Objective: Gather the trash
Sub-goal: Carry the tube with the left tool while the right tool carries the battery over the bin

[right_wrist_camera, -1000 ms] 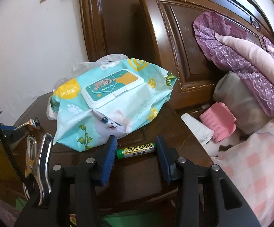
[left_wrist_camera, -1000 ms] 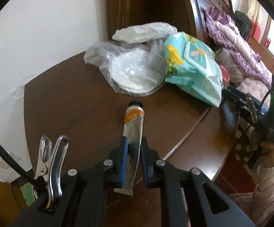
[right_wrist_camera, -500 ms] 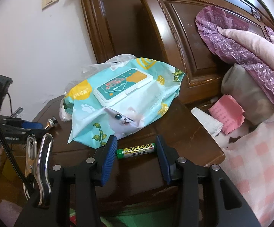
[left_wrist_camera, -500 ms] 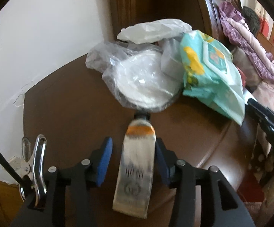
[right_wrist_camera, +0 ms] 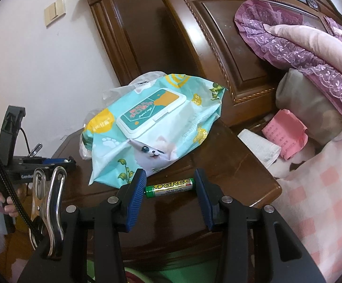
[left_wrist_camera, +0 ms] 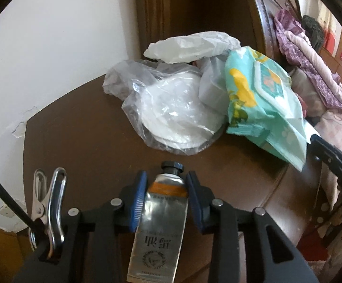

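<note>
Here | left tongs [left_wrist_camera: 166,200] have just been closing, blue pads flanking a silver tube [left_wrist_camera: 161,224] on the desk [left_wrist_camera: 76,141]; contact unclear, tube's tail cut off | right tongs [right_wrist_camera: 169,189] pinch a green battery [right_wrist_camera: 168,187] end to end, beside wet-wipes pack [right_wrist_camera: 152,127]

The left gripper [left_wrist_camera: 166,197] sits at six o'clock, its jaws just now closing in on a silver tube [left_wrist_camera: 162,221] with an orange band, black cap pointing to twelve. Beyond the cap on the brown table [left_wrist_camera: 76,141] lies a clear plastic bag [left_wrist_camera: 171,115] of white plates, and a teal wet-wipe pack [left_wrist_camera: 262,108] lies at two o'clock.
</note>
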A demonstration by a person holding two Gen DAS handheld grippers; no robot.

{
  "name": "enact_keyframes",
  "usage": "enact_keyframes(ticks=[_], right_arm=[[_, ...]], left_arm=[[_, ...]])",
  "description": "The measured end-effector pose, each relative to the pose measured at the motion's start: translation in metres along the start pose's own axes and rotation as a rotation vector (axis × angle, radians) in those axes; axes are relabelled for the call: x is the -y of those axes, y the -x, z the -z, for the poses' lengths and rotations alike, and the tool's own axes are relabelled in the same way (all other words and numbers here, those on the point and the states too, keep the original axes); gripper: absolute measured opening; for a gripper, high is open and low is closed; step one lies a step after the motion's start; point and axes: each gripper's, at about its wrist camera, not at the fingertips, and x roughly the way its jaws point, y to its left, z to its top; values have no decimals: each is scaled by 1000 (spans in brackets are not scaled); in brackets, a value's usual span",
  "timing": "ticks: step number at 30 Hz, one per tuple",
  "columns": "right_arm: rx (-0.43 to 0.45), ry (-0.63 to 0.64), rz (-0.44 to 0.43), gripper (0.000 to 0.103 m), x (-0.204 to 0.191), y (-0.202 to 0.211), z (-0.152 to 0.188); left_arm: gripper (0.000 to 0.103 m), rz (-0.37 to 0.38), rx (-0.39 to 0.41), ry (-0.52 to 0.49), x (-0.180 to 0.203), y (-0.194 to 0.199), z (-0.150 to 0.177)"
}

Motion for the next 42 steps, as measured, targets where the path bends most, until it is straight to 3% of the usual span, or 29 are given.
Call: enact_keyframes(ticks=[13, 27, 42], right_arm=[[35, -20, -66, 43, -10, 31, 5], [28, 26, -136, 43, -50, 79, 48], [-40, 56, -169, 44, -89, 108, 106]], left_arm=[[36, 56, 63, 34, 3, 71, 32], [36, 101, 82, 39, 22, 141, 100], [36, 123, 74, 40, 42, 151, 167]])
